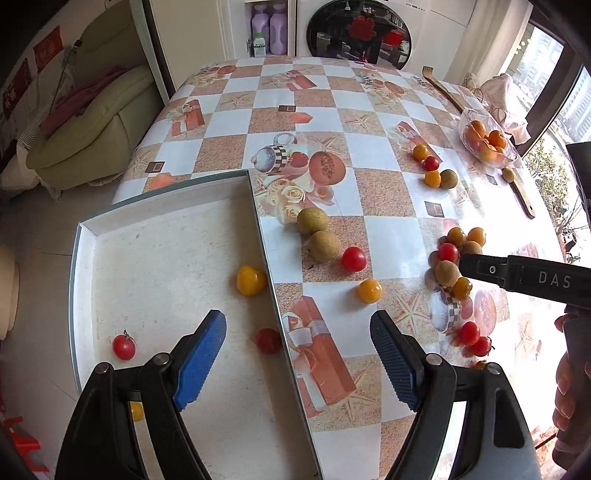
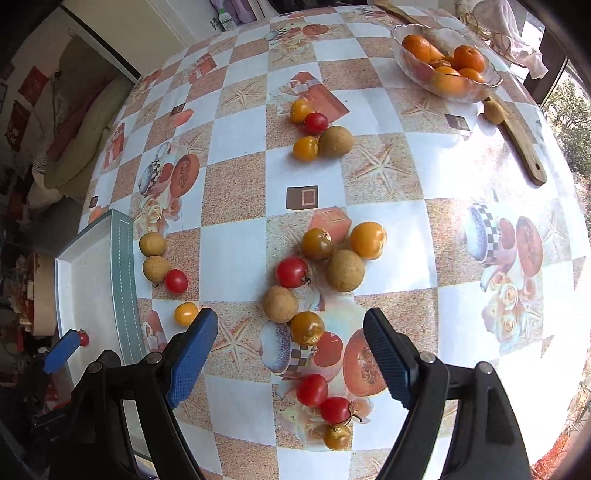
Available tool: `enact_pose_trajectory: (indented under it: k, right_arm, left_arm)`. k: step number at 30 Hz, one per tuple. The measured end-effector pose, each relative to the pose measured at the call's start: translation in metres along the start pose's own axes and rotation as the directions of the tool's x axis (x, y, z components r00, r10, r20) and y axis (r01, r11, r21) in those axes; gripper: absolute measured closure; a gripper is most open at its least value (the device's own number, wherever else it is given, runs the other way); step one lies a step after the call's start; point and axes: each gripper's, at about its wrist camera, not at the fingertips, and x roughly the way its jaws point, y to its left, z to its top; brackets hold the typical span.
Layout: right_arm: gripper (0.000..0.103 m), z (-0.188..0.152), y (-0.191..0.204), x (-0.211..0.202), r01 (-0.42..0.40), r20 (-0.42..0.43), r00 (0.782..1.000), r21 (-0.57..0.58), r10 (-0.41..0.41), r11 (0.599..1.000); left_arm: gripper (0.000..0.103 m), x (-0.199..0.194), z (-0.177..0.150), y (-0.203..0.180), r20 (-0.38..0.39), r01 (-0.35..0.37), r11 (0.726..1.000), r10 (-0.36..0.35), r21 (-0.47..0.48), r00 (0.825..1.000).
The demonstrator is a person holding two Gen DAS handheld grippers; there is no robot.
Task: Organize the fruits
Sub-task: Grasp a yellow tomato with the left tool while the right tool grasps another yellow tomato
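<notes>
Both tongs hang released and empty: the left tongs (image 1: 298, 354) over the tray's (image 1: 166, 206) right edge, the right tongs (image 2: 291, 343) over the loose fruit cluster (image 2: 325, 258) on the worktop (image 2: 236, 258), probably choosing the next piece. Four tomatoes already lie in the tray. At three o'clock in the left view, the other tool reads "DAS" (image 1: 554, 278).

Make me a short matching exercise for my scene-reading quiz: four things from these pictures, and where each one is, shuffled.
Things:
1. oranges
2. red tomato with stem
3. wooden stick
4. purple bottles

Places:
A. inside the white tray
B. on the table beside the bowl
C. in the glass bowl
D. in the cabinet beyond the table's far edge

Pairs: 1-C, 2-A, 3-B, 4-D
</notes>
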Motion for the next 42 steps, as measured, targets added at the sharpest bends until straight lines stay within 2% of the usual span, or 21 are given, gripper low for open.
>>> enact_pose_trajectory:
  k: [9,13,22,28,30,31,35,38,41,42]
  right_arm:
    - [0.019,0.017,-0.048,-0.002,0.01,0.036,0.999,0.097,-0.014,0.995]
    - [0.036,0.025,-0.056,0.0,0.011,0.049,0.999,0.096,-0.016,0.995]
    - [0.059,0.036,-0.054,0.019,-0.038,0.009,0.999,0.054,0.038,0.998]
    - [0.063,0.038,-0.044,0.023,-0.053,0.004,0.999,0.006,0.053,0.999]
    - [0.075,0.039,-0.043,0.024,-0.053,-0.002,0.999,-0.003,0.053,0.999]
    - [0.075,0.039,-0.043,0.025,-0.057,-0.003,0.998,-0.002,0.057,0.998]
    - [0.075,0.037,-0.044,0.023,-0.068,0.0,0.998,-0.002,0.068,0.998]
    - [0.075,0.034,-0.047,0.02,-0.073,0.006,0.997,0.008,0.073,0.997]
    - [0.075,0.031,-0.049,0.017,-0.072,0.011,0.997,0.013,0.072,0.997]
    - [0.075,0.03,-0.05,0.017,-0.07,0.012,0.997,0.012,0.07,0.997]
  left_arm:
    - [0.022,0.037,0.011,-0.036,-0.077,0.015,1.0,-0.017,-0.026,0.997]
    - [0.022,0.051,0.01,-0.04,-0.102,-0.002,0.998,-0.005,-0.06,0.995]
    - [0.022,0.07,0.009,-0.047,-0.127,-0.038,0.997,0.029,-0.074,0.992]
    - [0.022,0.075,0.008,-0.048,-0.118,-0.05,0.996,0.041,-0.076,0.992]
    - [0.022,0.074,0.007,-0.047,-0.116,-0.05,0.995,0.041,-0.083,0.992]
    - [0.026,0.074,0.007,-0.048,-0.113,-0.048,0.995,0.038,-0.085,0.993]
    - [0.029,0.072,0.007,-0.048,-0.109,-0.053,0.995,0.043,-0.088,0.993]
    - [0.039,0.07,0.009,-0.051,-0.103,-0.055,0.994,0.046,-0.09,0.994]
    - [0.057,0.066,0.011,-0.055,-0.095,-0.047,0.996,0.039,-0.078,0.995]
    - [0.065,0.066,0.011,-0.057,-0.093,-0.043,0.996,0.036,-0.073,0.995]
